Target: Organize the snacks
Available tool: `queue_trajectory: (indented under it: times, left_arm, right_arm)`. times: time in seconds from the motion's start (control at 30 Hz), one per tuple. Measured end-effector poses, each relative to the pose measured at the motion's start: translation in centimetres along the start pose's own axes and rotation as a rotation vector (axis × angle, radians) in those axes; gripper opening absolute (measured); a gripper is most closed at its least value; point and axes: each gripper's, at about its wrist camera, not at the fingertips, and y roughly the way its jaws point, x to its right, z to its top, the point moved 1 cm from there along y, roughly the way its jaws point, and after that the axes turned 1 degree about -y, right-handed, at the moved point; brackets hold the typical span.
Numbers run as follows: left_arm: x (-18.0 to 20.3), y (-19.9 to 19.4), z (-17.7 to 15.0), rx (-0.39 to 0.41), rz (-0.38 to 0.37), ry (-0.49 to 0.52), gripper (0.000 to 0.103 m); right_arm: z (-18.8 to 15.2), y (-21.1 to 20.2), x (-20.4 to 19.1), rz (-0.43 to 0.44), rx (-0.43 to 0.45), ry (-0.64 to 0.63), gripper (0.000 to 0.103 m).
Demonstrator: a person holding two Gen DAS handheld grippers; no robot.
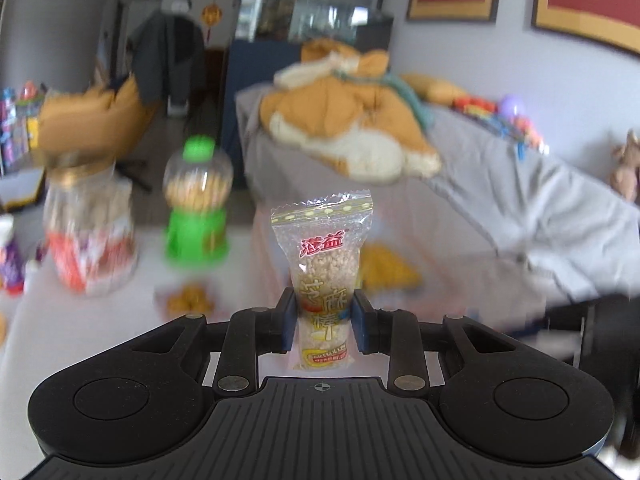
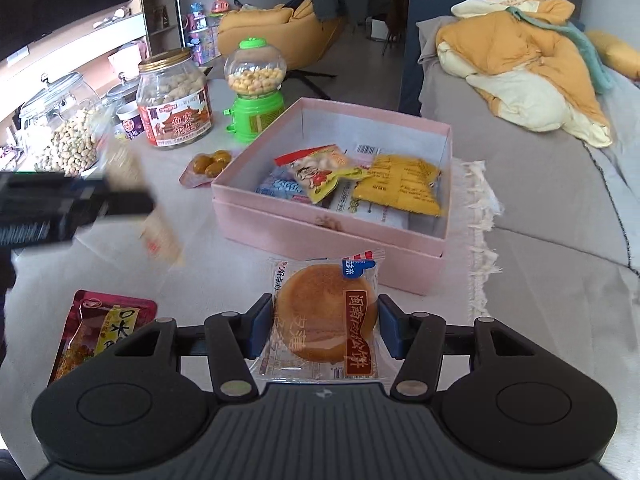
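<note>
Two grippers, both loaded — left gripper [image 1: 323, 322] pinches an upright sesame stick packet [image 1: 323, 280] above the table; right gripper [image 2: 326, 330] clamps a wrapped round cake [image 2: 326, 320] just before the pink box [image 2: 320, 232].

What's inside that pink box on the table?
The pink box holds a yellow packet, a red-and-yellow cartoon snack bag and a blue wrapper, lying on printed white packets. Whatever lies beneath them is covered.
</note>
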Motion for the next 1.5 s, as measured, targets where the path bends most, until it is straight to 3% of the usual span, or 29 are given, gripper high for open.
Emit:
queue_trajectory:
  times: [0.13, 0.3, 0.43, 0.57, 0.63, 0.73, 0.97, 1.1, 1.23, 1.33, 1.5]
  left_arm:
    - [1.2, 1.6, 5.3, 0.037, -0.055, -0.015, 0.033]
    - [1.6, 5.5, 9.3, -0.009, -0.065, -0.042, 0.033]
    - [-0.4, 10.9, 7.6, -0.148, -0.069, -0.227, 0.034]
    - [-2.5, 14.8, 4.2, -0.305, -0.167, -0.236, 0.032]
    - [-2.9, 14.8, 3.2, -0.285, -0.155, -0.223, 0.032]
    - [-2.5, 13.7, 2.8, -0.221, -0.106, -0.111, 0.032]
    - [-3.1, 10.0, 3.0, -0.106, -0.015, 0.024, 0.032]
    - [-5.0, 9.4, 2.4, -0.119, -0.009, 0.011, 0.032]
    - [-7.6, 8.8, 1.6, -0.122, 0.013, -0.019, 0.032]
    - [-9.3, 8.2, 1.1, -0.114, 0.031, -0.045, 0.032]
    - [-12.1, 7.1, 0.2, -0.126, 0.067, -0.07, 0.032]
  right_arm:
    - [0.6, 0.1, -0.4, -0.003, 0.003, -0.023, 0.055]
    - [1.4, 0.4, 0.1, 0.007, 0.002, -0.016, 0.054]
    - [2.4, 0.5, 1.1, -0.006, 0.01, 0.002, 0.054]
    - [4.2, 0.3, 2.0, -0.037, 0.033, 0.013, 0.054]
    - [5.2, 0.5, 2.2, -0.051, 0.043, 0.013, 0.055]
    - [6.9, 1.5, 1.9, -0.073, 0.047, -0.002, 0.055]
    - [9.9, 6.4, 0.6, -0.11, 0.007, 0.004, 0.055]
    - [10.8, 9.1, 0.6, -0.089, -0.039, 0.05, 0.057]
    - [11.7, 9.9, -0.8, -0.151, -0.052, 0.004, 0.066]
    - [13.0, 9.5, -2.5, -0.184, -0.023, -0.029, 0.066]
    - [15.3, 9.1, -6.4, -0.127, 0.022, -0.074, 0.071]
